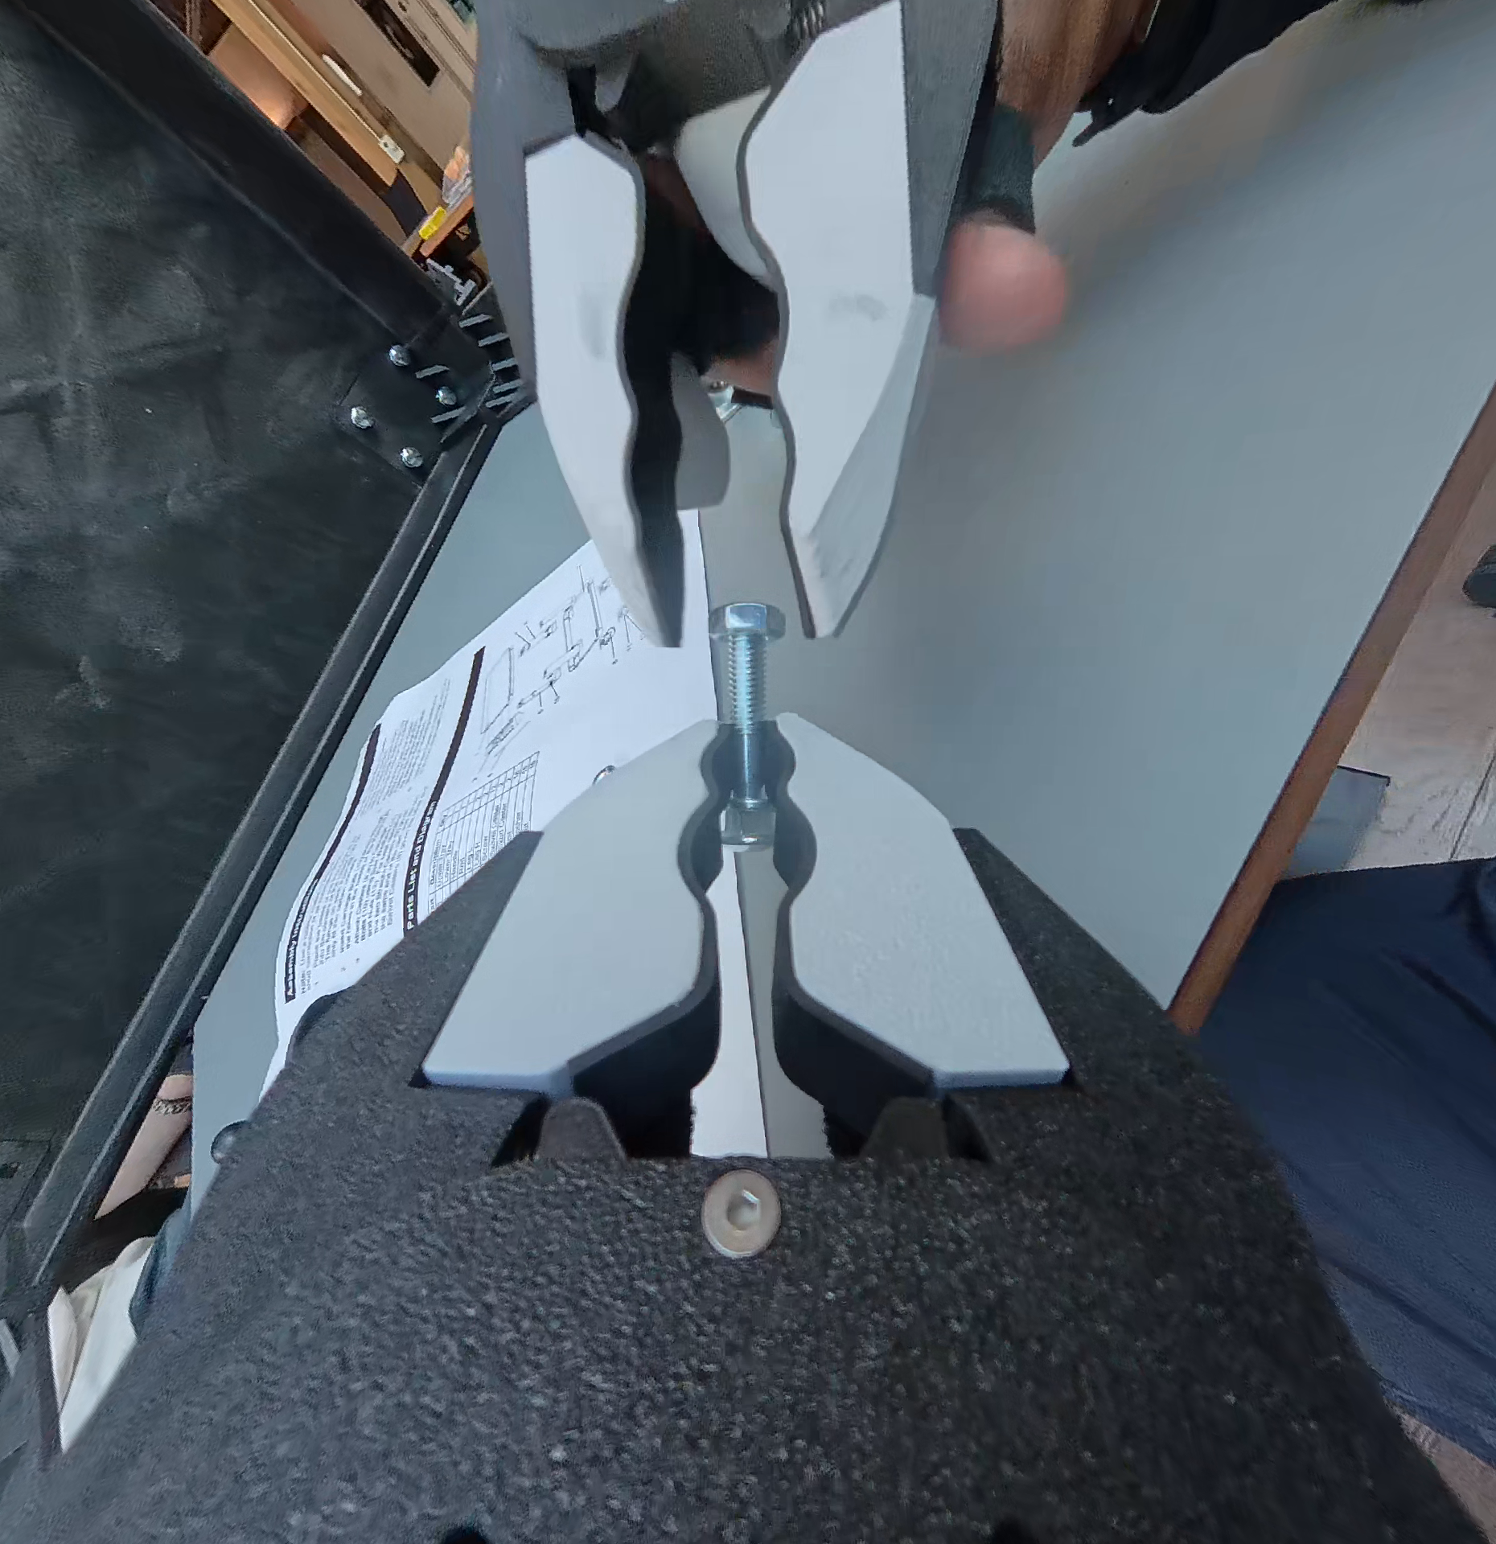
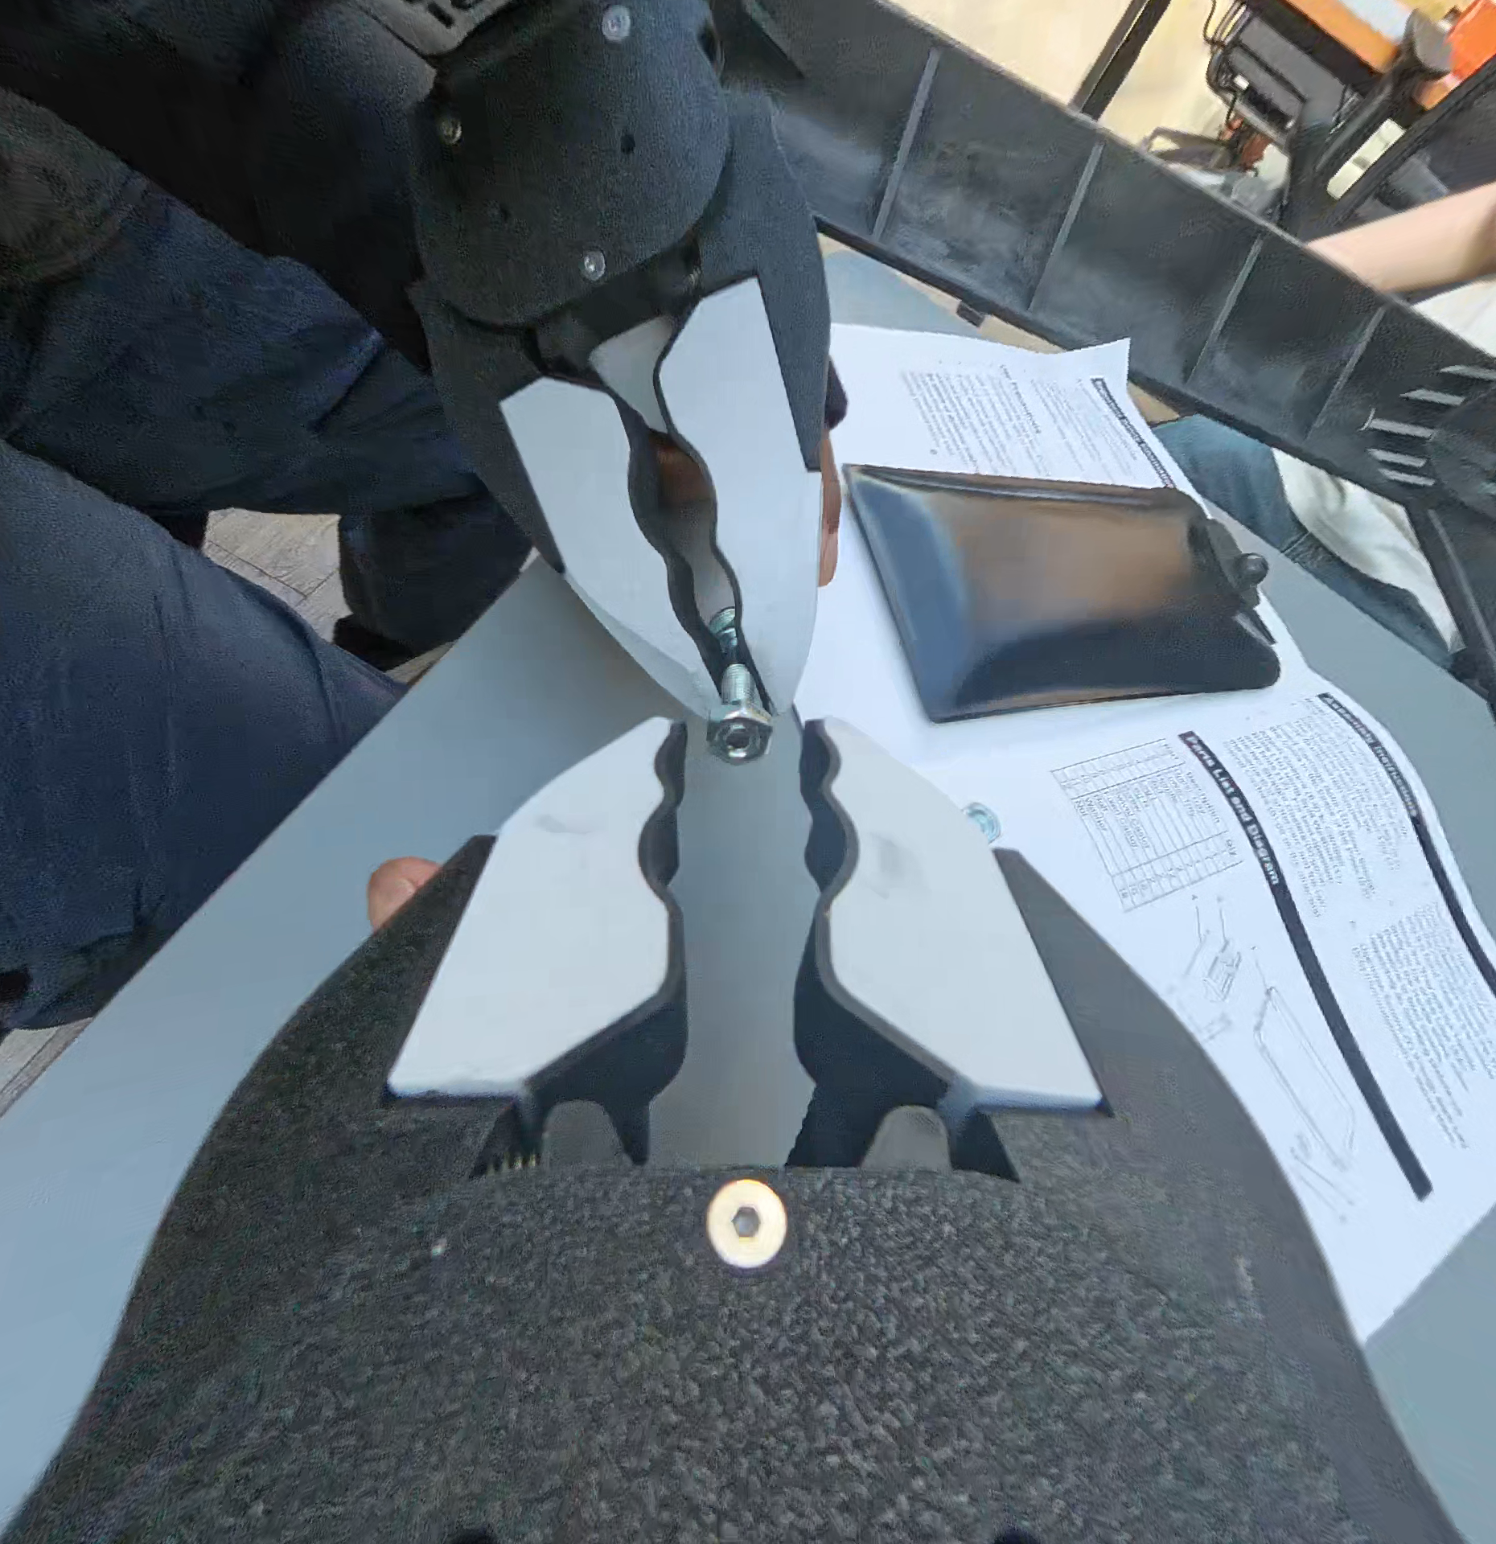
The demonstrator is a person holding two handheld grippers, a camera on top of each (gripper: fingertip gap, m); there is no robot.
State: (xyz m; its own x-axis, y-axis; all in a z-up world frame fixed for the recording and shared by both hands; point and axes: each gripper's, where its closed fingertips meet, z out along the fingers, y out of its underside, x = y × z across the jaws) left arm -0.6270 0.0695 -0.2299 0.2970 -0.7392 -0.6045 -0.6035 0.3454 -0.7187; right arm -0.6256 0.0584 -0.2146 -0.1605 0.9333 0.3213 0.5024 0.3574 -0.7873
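Left gripper (image 1: 746, 735) clenches a silver bolt (image 1: 743, 693) by its shank, nut-like end (image 2: 736, 737) poking out. Right gripper (image 2: 740, 739), fingers spread, flanks that end untouching above the grey desk (image 2: 310, 835) near the instruction sheet (image 2: 1229, 835).

The only writing that can be read stands on the white printed paper sheets (image 2: 1279, 936) lying on the grey worktop (image 2: 444, 752). Each sheet (image 1: 444, 844) bears blocks of small black print, bold headings set beside thick black bars, a ruled table with rows of entries, and line drawings of parts with small callout marks. The small print is too fine and too blurred to make out. No other thing in either view shows writing, a brand mark or a number.
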